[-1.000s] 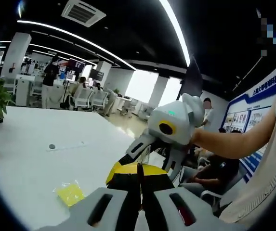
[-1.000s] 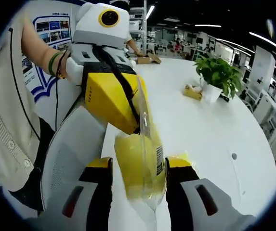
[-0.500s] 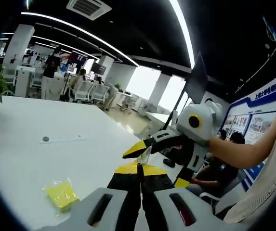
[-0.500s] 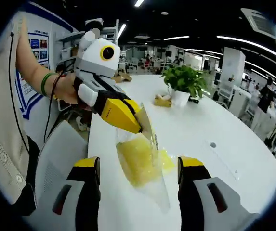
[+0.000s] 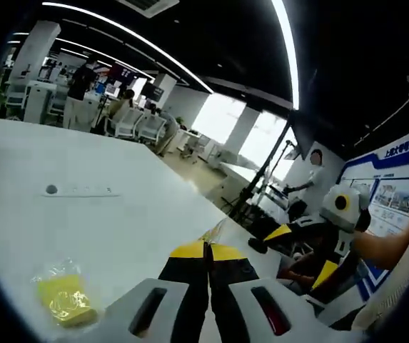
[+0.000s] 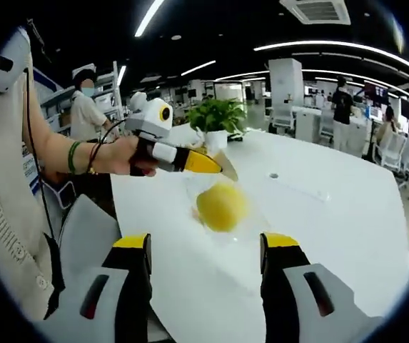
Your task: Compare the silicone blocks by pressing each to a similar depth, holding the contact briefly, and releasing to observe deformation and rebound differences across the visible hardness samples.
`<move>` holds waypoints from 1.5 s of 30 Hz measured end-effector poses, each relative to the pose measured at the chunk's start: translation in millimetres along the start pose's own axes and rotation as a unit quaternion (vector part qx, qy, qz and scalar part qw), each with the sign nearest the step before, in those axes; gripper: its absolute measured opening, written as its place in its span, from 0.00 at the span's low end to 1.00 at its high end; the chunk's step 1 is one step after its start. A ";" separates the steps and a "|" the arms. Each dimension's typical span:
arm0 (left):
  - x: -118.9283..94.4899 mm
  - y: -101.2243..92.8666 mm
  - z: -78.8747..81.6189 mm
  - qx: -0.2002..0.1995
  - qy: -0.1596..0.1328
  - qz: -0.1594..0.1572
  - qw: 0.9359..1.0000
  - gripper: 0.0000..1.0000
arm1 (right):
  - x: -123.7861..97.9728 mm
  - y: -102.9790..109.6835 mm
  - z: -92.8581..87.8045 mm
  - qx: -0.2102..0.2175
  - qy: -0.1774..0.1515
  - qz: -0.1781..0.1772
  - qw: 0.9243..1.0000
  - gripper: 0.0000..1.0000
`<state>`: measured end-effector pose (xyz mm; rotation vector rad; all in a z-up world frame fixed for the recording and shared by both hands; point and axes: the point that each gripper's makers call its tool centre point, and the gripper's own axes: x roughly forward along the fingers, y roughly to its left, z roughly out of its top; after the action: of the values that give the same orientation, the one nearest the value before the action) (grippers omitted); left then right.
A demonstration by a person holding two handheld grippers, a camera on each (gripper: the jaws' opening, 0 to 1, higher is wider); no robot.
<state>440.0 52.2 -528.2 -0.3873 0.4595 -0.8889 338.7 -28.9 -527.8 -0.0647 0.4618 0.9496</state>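
One yellow silicone block [image 6: 220,206] in clear wrap; left gripper [image 5: 208,250] pinching film, right gripper [image 6: 204,246] wide.

My left gripper [image 6: 215,166]: white-grey body, yellow jaws, black trim. My right gripper [image 6: 203,246]: black jaws with yellow tips, grey bases, red slot marks. My wrist [image 6: 76,157]: green band. Beige buttoned garment [image 6: 4,207]; thin black cable [image 6: 36,168].

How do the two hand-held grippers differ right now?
The left hand-held gripper has its jaws shut, pinching a clear bag edge; the right hand-held gripper has its jaws wide apart, holding nothing. The left sits above the yellow block; the right faces it from nearer the table edge. Both have yellow-and-black jaws.
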 end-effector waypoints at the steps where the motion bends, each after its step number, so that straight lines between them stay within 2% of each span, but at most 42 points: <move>1: 4.5 1.2 -2.2 -0.007 0.000 -0.002 1.000 0.00 | -3.5 -1.3 -1.5 0.005 -0.002 -0.001 1.000 0.59; 3: 15.1 6.5 -7.5 -0.026 -0.002 0.001 1.000 0.00 | -10.8 -8.3 -7.0 0.020 -0.002 -0.013 1.000 0.59; 4: 21.1 4.4 -11.2 -0.064 -0.008 -0.013 0.998 0.00 | -11.9 -9.8 -7.9 0.020 -0.002 -0.015 1.000 0.59; 6: 28.1 5.5 -17.2 -0.107 -0.013 -0.023 0.994 0.00 | -15.6 -16.7 -17.3 0.031 0.006 -0.023 0.999 0.57; 7: 33.3 4.5 -22.3 -0.139 -0.015 -0.042 0.989 0.00 | -15.9 -18.4 -20.5 0.032 0.009 -0.024 0.999 0.56; 8: 34.9 6.3 -24.1 -0.156 -0.016 -0.044 0.987 0.00 | -16.2 -20.7 -24.0 0.036 0.012 -0.026 0.999 0.55; 9: 38.8 15.4 -28.0 -0.186 -0.025 -0.032 0.982 0.00 | -16.0 -21.8 -25.9 0.039 0.013 -0.026 0.999 0.55; 11: 44.5 26.6 -38.6 -0.210 -0.021 -0.029 0.977 0.00 | -15.5 -24.9 -27.1 0.046 0.010 -0.028 0.998 0.55; 12: 46.5 35.2 -41.9 -0.210 -0.024 -0.015 0.977 0.00 | -14.2 -26.5 -28.0 0.049 0.010 -0.029 0.998 0.55; 13: 48.7 41.0 -47.9 -0.225 -0.019 -0.009 0.974 0.00 | -13.8 -26.8 -28.6 0.051 0.010 -0.029 0.998 0.55; 14: 49.6 43.3 -49.3 -0.223 -0.020 -0.007 0.975 0.00 | -12.8 -27.3 -28.8 0.053 0.009 -0.029 0.998 0.55; 15: 50.8 54.5 -54.1 -0.219 -0.020 0.014 0.975 0.00 | -11.1 -27.1 -29.7 0.055 0.009 -0.026 0.998 0.55; 18: 49.5 80.1 -49.7 -0.242 -0.048 0.039 0.968 0.00 | -6.4 -27.6 -35.1 0.059 0.015 -0.023 0.998 0.54; 21: 46.9 106.6 -56.4 -0.235 -0.041 0.071 0.968 0.00 | -2.3 -27.3 -38.3 0.071 0.015 -0.016 0.997 0.54; 22: 45.2 120.8 -60.8 -0.251 -0.045 0.094 0.962 0.00 | 0.1 -27.4 -39.6 0.073 0.016 -0.013 0.997 0.54; 24: 43.3 133.4 -64.4 -0.263 -0.055 0.106 0.957 0.00 | 2.5 -28.2 -41.2 0.073 0.017 -0.012 0.997 0.53; 25: 41.7 142.2 -68.4 -0.289 -0.064 0.120 0.948 0.00 | 3.5 -28.1 -41.8 0.076 0.018 -0.009 0.997 0.53; 26: 42.4 144.8 -70.2 -0.303 -0.071 0.120 0.943 0.00 | 4.2 -28.0 -41.7 0.077 0.017 -0.008 0.997 0.53; 27: 42.5 150.2 -75.2 -0.305 -0.074 0.130 0.940 0.00 | 4.3 -28.4 -41.7 0.078 0.016 -0.007 0.997 0.53; 28: 43.3 153.1 -79.5 -0.306 -0.075 0.137 0.939 0.00 | 5.1 -29.5 -42.5 0.078 0.018 -0.006 0.997 0.53; 29: 44.8 155.9 -84.6 -0.315 -0.076 0.145 0.935 0.00 | 5.1 -31.2 -43.3 0.079 0.019 -0.006 0.997 0.52; 30: 46.3 158.4 -87.0 -0.329 -0.087 0.152 0.928 0.00 | 4.9 -33.4 -43.6 0.080 0.019 -0.006 0.997 0.52; 31: 50.6 156.6 -88.6 -0.356 -0.102 0.144 0.918 0.00 | 4.4 -35.0 -43.8 0.081 0.018 -0.006 0.997 0.52; 32: 54.4 156.4 -93.9 -0.361 -0.103 0.150 0.915 0.00 | 4.4 -37.5 -44.9 0.083 0.020 -0.006 0.996 0.52; 34: 58.5 154.2 -98.0 -0.353 -0.100 0.155 0.917 0.00 | 3.5 -41.3 -46.8 0.084 0.021 -0.008 0.996 0.52; 35: 62.0 152.7 -102.0 -0.361 -0.105 0.159 0.913 0.00 | 3.3 -41.9 -47.1 0.085 0.022 -0.008 0.996 0.52; 36: 64.9 152.2 -104.5 -0.382 -0.119 0.166 0.902 0.00 | 2.8 -43.6 -47.8 0.086 0.021 -0.009 0.996 0.52; 37: 67.4 149.7 -106.1 -0.395 -0.124 0.162 0.896 0.00 | 2.2 -44.4 -47.9 0.088 0.020 -0.010 0.996 0.52; 41: 77.2 144.3 -120.1 -0.391 -0.107 0.169 0.898 0.00 | 1.2 -45.4 -48.4 0.091 0.016 -0.011 0.996 0.51; 42: 77.6 145.5 -126.8 -0.394 -0.098 0.181 0.896 0.00 | 0.8 -45.7 -49.2 0.092 0.018 -0.011 0.996 0.51; 44: 78.2 145.1 -129.8 -0.398 -0.102 0.176 0.895 0.00 | -0.4 -46.3 -49.6 0.092 0.015 -0.012 0.996 0.51; 45: 77.7 146.2 -133.5 -0.405 -0.102 0.185 0.890 0.00 | -0.9 -46.4 -49.6 0.095 0.014 -0.013 0.995 0.51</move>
<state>506.0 55.6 -730.3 -1.1083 0.6734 -0.2374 357.7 -69.4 -578.9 0.0877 0.5739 0.8771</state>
